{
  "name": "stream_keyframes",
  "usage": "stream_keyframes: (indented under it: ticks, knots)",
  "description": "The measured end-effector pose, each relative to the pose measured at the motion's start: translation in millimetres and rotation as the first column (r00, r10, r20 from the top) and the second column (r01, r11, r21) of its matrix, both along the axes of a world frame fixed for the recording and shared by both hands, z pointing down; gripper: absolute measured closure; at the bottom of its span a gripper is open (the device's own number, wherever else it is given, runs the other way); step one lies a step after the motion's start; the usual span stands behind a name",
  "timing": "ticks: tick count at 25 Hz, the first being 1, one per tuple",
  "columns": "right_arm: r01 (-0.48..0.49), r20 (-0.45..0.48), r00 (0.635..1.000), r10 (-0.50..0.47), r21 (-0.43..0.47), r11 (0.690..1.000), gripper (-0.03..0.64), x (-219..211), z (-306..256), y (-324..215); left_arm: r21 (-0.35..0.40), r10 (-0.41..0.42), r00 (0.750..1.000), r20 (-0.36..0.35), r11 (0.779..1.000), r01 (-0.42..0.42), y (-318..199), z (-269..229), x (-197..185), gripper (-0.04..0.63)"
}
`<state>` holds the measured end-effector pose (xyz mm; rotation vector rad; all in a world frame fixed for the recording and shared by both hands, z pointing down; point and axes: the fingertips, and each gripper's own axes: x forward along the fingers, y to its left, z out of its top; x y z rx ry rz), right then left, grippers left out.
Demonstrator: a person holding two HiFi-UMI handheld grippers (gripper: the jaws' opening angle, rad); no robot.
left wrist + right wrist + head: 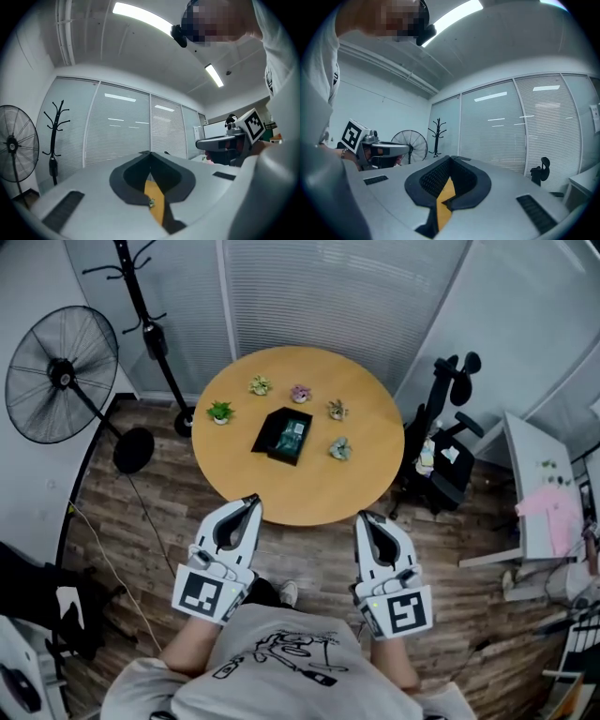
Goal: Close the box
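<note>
- The left gripper (pixel 249 502) is shut tight. Nothing is held in it.
- The right gripper (pixel 367 518) is shut too, with its jaws met at the tips. Nothing is held in it either.
- Both are held low, just off the near edge of the table (pixel 309 493). This is most likely because the job has not been begun yet.
- Their shells are smooth and pale grey. Dark, ribbed pads can be seen inside the jaws.
- The table is round and smooth, and it looks to be made of light wood.
- The box (pixel 284 435) is set near the middle of the table, well apart from both grippers.
- The box is black and flat, with square corners. It is lying open, and something green can be seen inside.
- Five little plants (pixel 220 412) are set in a ring round the box, so care may be needed when it is closed.
</note>
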<state>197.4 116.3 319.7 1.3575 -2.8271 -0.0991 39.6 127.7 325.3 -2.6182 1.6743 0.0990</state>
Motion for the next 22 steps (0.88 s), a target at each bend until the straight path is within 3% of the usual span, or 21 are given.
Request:
stream_keyframes:
  ticks: [9,22]
  knots:
    - [0.002,0.002,1.000,-0.002,-0.002,1.000,0.601,3,4,-23,0.008,0.002,1.000,0.010,1.000,-0.002,-23,1,4,0.589]
    - [0.016,-0.003,1.000,-0.016,0.006,1.000,0.601,-23,5,-73,0.008,-0.013,1.000,-0.004,1.000,0.013,-71,5,-23,0.589]
